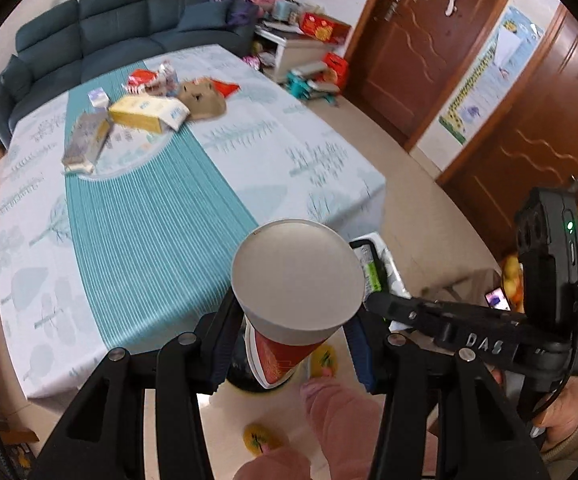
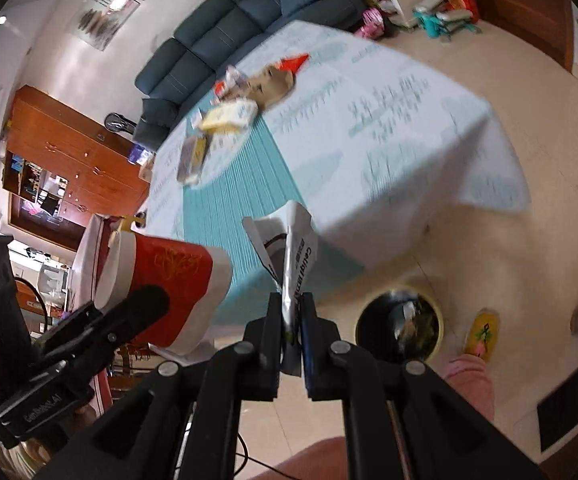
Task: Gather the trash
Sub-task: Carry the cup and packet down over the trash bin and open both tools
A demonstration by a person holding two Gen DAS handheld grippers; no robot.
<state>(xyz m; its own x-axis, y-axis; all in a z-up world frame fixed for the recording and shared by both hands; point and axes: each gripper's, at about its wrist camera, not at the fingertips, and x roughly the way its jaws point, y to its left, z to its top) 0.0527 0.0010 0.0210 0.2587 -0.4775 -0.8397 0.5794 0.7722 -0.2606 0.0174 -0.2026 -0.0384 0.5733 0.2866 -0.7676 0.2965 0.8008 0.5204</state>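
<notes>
My left gripper (image 1: 295,344) is shut on a red and white paper cup (image 1: 295,280), held bottom-forward over the floor beside the table; the cup also shows in the right wrist view (image 2: 165,276). My right gripper (image 2: 291,320) is shut on a white and silver printed wrapper (image 2: 289,252), held just right of the cup. A round black trash bin (image 2: 399,330) stands on the floor below both; in the left wrist view the bin (image 1: 245,376) is mostly hidden under the cup. More trash lies on the table: a yellow box (image 1: 145,114), a brown paper piece (image 1: 203,98) and a grey packet (image 1: 85,142).
The table with the teal and white cloth (image 1: 149,216) fills the left. A dark sofa (image 1: 101,28) stands behind it. Wooden doors (image 1: 429,40) are at the right, clutter by a white cabinet (image 1: 301,52). My legs and yellow slippers (image 2: 485,334) are beside the bin.
</notes>
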